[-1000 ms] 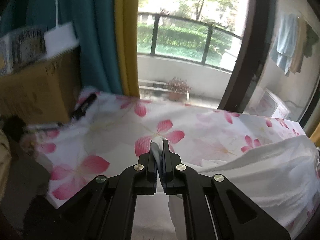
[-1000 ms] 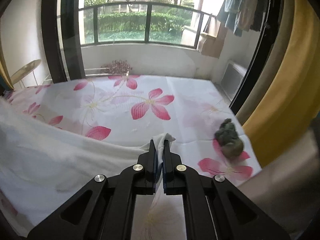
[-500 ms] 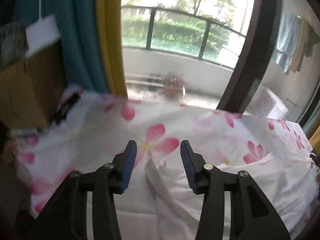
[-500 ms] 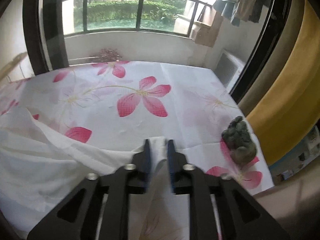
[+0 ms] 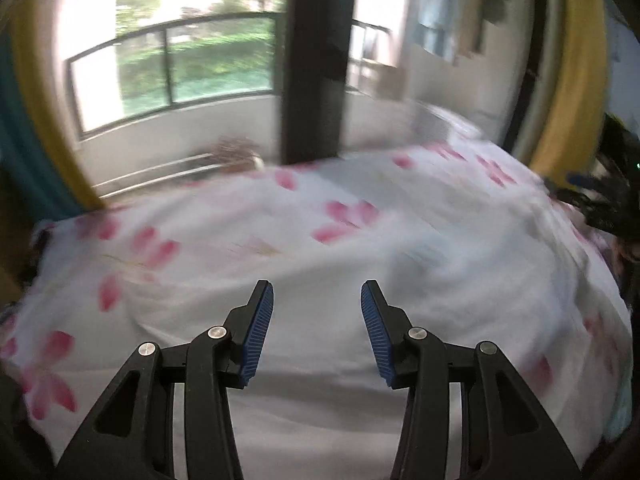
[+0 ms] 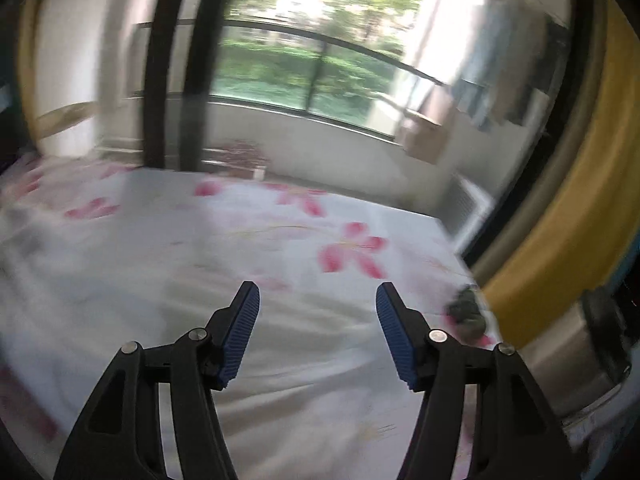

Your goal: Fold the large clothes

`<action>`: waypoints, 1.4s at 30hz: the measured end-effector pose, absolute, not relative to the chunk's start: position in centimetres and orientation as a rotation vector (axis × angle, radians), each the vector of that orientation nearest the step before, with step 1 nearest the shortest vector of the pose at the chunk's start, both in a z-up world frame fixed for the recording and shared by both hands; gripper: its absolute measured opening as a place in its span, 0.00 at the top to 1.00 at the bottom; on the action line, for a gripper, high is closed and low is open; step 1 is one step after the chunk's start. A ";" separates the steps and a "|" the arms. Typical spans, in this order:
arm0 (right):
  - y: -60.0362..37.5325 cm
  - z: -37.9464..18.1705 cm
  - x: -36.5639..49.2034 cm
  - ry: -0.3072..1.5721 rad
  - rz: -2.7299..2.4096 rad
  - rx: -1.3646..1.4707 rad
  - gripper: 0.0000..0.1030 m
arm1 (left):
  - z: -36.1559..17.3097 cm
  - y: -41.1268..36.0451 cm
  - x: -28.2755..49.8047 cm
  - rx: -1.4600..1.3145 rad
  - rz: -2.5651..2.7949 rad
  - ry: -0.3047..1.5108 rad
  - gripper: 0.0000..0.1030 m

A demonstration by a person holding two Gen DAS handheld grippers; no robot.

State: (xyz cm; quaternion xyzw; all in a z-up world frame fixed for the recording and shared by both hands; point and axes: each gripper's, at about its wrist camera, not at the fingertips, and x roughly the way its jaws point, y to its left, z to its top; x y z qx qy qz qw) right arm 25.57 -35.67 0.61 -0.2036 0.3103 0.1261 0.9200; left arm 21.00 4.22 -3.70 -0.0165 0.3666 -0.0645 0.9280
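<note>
- Left gripper (image 5: pixel 317 300): tilted down over the bed, jaws spread, nothing between the blue pads (image 5: pixel 256 332).
- Right gripper (image 6: pixel 318 300): same downward tilt; jaws have just been opening, now apart and empty.
- White garment (image 5: pixel 440 264): lies loose on the flowered sheet (image 6: pixel 280 232) under both grippers; edges blurred, likely rumpled.
- Dark lump (image 6: pixel 466 312) at the sheet's right edge, beside the yellow curtain (image 6: pixel 560 232).
- Balcony railing (image 6: pixel 320 46) beyond the window.

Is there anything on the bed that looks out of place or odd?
Yes. A small dark greenish lump sits at the right edge of the flowered sheet, beside the yellow curtain. It looks odd on a surface used for folding; the blur hides what it is. The white cloth lies loose and rumpled.
</note>
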 end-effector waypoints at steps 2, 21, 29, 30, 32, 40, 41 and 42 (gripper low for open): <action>-33.9 -0.1 24.1 0.664 0.377 -0.425 0.41 | -4.3 2.7 20.6 -0.023 -0.180 0.771 0.53; -29.0 -4.4 19.7 0.772 0.655 -0.598 0.70 | -6.9 -1.3 20.3 0.232 -0.316 0.874 0.53; -29.3 -2.7 21.2 0.736 0.646 -0.564 0.99 | -6.2 -0.8 21.2 0.239 -0.290 0.850 0.96; -29.3 -2.4 21.5 0.724 0.639 -0.566 1.00 | -5.9 -0.6 21.3 0.232 -0.287 0.841 0.96; -29.2 -1.9 22.3 0.706 0.624 -0.564 1.00 | -5.3 -0.4 21.6 0.234 -0.273 0.821 0.98; -28.2 0.4 26.2 0.649 0.593 -0.543 1.00 | -3.7 1.3 24.7 0.215 -0.240 0.763 0.99; -28.2 0.4 26.8 0.651 0.592 -0.539 1.00 | -3.8 1.6 25.2 0.202 -0.238 0.765 0.99; -28.0 0.3 27.6 0.655 0.589 -0.531 1.00 | -3.8 2.0 25.9 0.182 -0.229 0.772 0.99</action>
